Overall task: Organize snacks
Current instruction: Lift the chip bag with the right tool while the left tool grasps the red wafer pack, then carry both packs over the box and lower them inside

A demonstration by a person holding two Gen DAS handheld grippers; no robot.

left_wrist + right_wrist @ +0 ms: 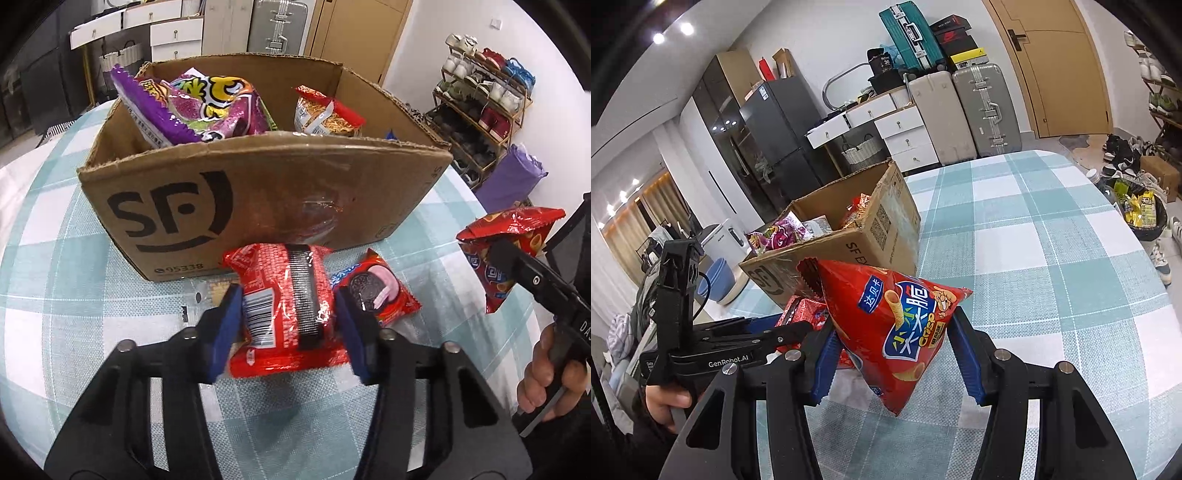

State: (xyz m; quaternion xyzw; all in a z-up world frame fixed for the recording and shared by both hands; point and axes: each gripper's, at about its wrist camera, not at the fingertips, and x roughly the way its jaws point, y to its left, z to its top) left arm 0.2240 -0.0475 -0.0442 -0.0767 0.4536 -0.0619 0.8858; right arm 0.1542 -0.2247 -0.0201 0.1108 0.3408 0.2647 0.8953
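My left gripper (288, 317) is shut on a red cookie pack (284, 295), held just above the table in front of the cardboard box (258, 192). A second red Oreo pack (376, 295) lies on the table beside it. The box holds purple snack bags (199, 107) and a noodle pack (325, 114). My right gripper (892, 350) is shut on a red crisp bag (901, 328), held above the table right of the box (871, 236). That bag also shows in the left wrist view (506, 251).
The table has a teal and white checked cloth (1034, 258). A shoe rack (484, 103) and a purple bag (509, 181) stand beyond the table's right edge. Suitcases (982, 110) and drawers (901, 129) stand behind.
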